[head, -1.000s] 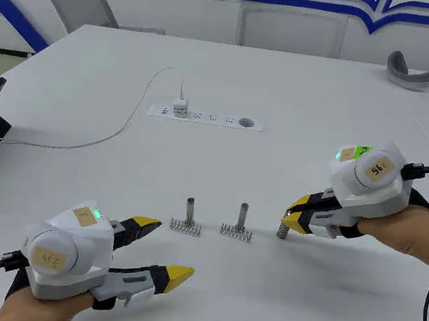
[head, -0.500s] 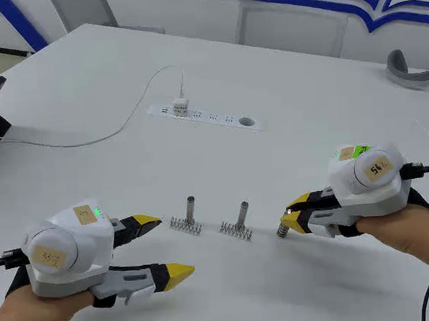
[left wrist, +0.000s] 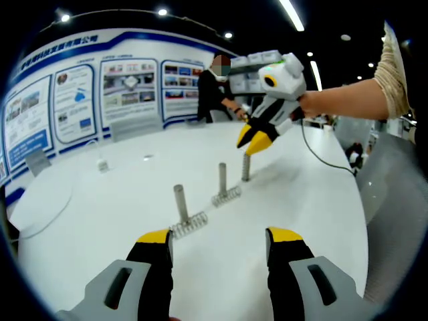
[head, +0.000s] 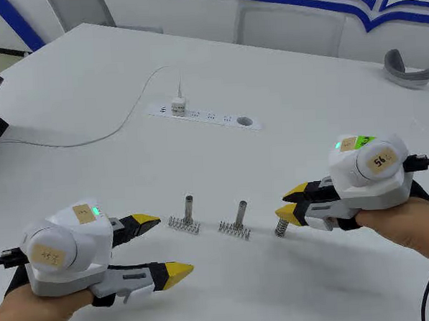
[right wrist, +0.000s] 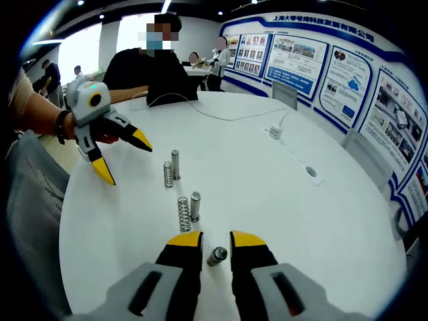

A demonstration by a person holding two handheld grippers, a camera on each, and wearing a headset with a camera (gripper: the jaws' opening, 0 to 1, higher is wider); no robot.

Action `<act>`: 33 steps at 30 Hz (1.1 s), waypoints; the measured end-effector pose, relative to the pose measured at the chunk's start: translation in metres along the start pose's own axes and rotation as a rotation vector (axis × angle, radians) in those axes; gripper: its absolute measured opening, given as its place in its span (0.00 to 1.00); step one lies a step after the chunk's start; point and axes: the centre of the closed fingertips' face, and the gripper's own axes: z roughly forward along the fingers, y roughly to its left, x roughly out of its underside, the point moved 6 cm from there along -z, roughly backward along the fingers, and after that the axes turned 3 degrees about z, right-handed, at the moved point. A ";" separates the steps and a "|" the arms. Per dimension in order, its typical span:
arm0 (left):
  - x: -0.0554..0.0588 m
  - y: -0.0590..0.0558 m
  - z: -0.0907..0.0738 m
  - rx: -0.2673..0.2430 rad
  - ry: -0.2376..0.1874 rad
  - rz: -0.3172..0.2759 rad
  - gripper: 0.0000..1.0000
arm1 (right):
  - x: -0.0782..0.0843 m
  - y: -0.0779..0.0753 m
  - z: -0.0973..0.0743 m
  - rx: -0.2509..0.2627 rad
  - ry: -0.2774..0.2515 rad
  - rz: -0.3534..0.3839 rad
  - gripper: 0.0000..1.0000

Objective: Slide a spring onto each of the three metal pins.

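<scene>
White table (head: pixel 87 74) spreads under the whole job, with blue-striped wall panels behind it; on it I see three upright metal pins in a row. In the head view, the rightmost pin (head: pixel 281 227) carries a fitted spring (left wrist: pixel 246 168) coiled around its shaft; the middle pin (head: pixel 241 211) stands with a loose spring (head: pixel 235 230) lying flat at its foot; the leftmost pin (head: pixel 188 207) has a second loose spring (head: pixel 183 224) lying flat at its foot likewise. My right gripper (head: pixel 291 203) hovers just above and beside the rightmost pin, its yellow-tipped jaws parted a little and gripping nothing; in the right gripper view that pin's top sits in the gap between the jaws, and I cannot tell whether either jaw touches it. My left gripper (head: pixel 163 246) is low over the table, left of the leftmost pin and apart from it, jaws spread wide with nothing between them; in the left gripper view the row of pins runs away between the two tips. Farther back on the table lies a white power strip (head: pixel 206 117) with a white charger (head: pixel 178 105) plugged in; a thin cable (head: pixel 119 126) trails off to the left; a grey curved band (head: pixel 408 70) rests at the far right edge. In the right gripper view a person in a dark top (right wrist: pixel 160 70) is beyond the table.
</scene>
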 end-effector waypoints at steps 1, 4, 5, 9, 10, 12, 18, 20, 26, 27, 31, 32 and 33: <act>0.000 0.000 0.000 0.000 0.000 -0.001 0.57 | -0.003 0.002 0.000 -0.004 -0.004 -0.007 0.17; 0.000 0.000 0.000 -0.001 -0.002 -0.001 0.57 | -0.007 0.005 0.002 -0.013 -0.011 -0.016 0.17; -0.001 -0.001 0.000 -0.002 -0.002 -0.001 0.57 | -0.008 0.006 0.003 -0.016 -0.012 -0.017 0.17; -0.001 -0.001 0.000 -0.005 -0.004 -0.003 0.57 | -0.008 0.011 0.008 -0.031 -0.009 -0.017 0.17; -0.001 -0.001 -0.001 -0.006 -0.003 -0.002 0.57 | -0.008 0.013 0.009 -0.037 -0.008 -0.019 0.17; -0.001 -0.001 -0.001 -0.006 -0.001 -0.003 0.57 | -0.008 0.018 0.012 -0.048 -0.004 -0.026 0.17; -0.002 -0.001 0.000 -0.006 -0.003 -0.001 0.57 | -0.004 0.027 0.022 -0.077 0.015 -0.029 0.17; -0.002 -0.001 0.000 -0.005 -0.004 -0.003 0.57 | -0.003 0.030 0.025 -0.085 0.026 -0.035 0.17; -0.001 -0.001 0.001 -0.004 -0.003 -0.002 0.57 | 0.000 0.033 0.035 -0.102 0.053 -0.038 0.17; -0.001 -0.001 0.001 -0.004 -0.003 -0.003 0.57 | 0.002 0.034 0.037 -0.104 0.065 -0.043 0.17; -0.001 0.000 0.000 -0.005 -0.002 -0.004 0.57 | 0.005 0.037 0.043 -0.114 0.092 -0.060 0.17; -0.001 0.000 0.000 -0.005 -0.001 -0.004 0.56 | 0.005 0.037 0.044 -0.114 0.096 -0.060 0.17; 0.000 0.000 0.000 -0.005 -0.001 -0.004 0.56 | 0.006 0.036 0.045 -0.112 0.102 -0.059 0.17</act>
